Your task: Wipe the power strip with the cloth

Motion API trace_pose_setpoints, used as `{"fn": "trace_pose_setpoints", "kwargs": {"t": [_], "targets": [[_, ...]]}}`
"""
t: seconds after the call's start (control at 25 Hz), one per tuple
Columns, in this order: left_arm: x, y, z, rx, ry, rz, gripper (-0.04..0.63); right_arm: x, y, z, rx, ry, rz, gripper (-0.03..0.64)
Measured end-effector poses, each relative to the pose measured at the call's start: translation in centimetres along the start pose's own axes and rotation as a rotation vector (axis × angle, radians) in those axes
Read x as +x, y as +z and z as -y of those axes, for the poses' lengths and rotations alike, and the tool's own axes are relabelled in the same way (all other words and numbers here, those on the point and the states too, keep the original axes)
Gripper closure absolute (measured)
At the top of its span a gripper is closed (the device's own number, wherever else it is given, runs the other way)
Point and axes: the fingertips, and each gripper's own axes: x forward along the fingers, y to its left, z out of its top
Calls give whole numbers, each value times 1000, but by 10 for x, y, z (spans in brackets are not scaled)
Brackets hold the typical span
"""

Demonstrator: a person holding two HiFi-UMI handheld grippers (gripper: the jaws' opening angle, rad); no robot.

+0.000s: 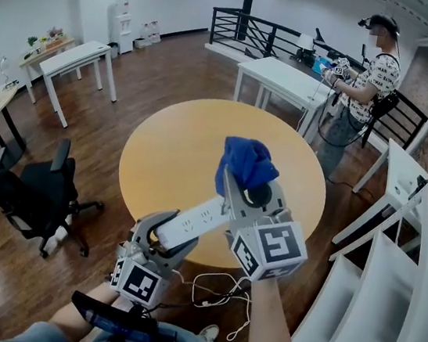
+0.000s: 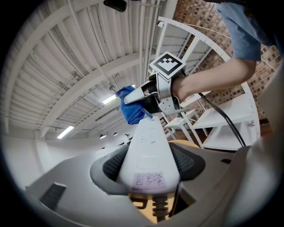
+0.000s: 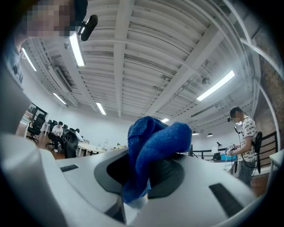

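A white power strip (image 1: 193, 221) is held up in the air over the near edge of the round wooden table (image 1: 168, 160), its cord (image 1: 217, 289) hanging below. My left gripper (image 1: 165, 238) is shut on the strip's near end; in the left gripper view the power strip (image 2: 149, 155) runs away between the jaws. My right gripper (image 1: 245, 185) is shut on a bunched blue cloth (image 1: 245, 163), which rests against the strip's far end. The right gripper view shows the blue cloth (image 3: 153, 150) pinched between the jaws, pointing at the ceiling.
A black office chair (image 1: 37, 189) stands left of the table. White desks (image 1: 79, 60) (image 1: 286, 78) sit further back, and a person (image 1: 368, 85) with grippers stands at the far right. White shelving (image 1: 384, 309) is close on my right.
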Motion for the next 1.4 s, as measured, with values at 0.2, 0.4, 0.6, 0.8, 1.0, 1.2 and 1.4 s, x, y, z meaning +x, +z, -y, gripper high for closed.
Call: {"fn": "trace_pose_setpoints", "kwargs": {"t": [0.2, 0.4, 0.6, 0.8, 1.0, 1.2, 1.4], "targets": [[-5, -4, 0, -4, -6, -1, 299, -4, 3, 13, 12, -48, 19, 545], [-4, -5, -1, -8, 1, -1, 299, -10, 9, 27, 25, -92, 44, 545], [0, -3, -2, -16, 5, -10, 299, -13, 9, 36, 26, -105, 44, 545], [-3, -8, -6, -45, 12, -8, 300, -17, 6, 37, 19, -124, 48, 545], [0, -13, -13, -84, 24, -24, 300, -20, 2, 40, 26, -129, 44, 545], [-1, -14, -24, -116, 42, -22, 299, -21, -6, 33, 35, -125, 38, 545], [-1, -16, -33, -151, 66, -24, 300, -29, -10, 33, 52, -135, 38, 545]]}}
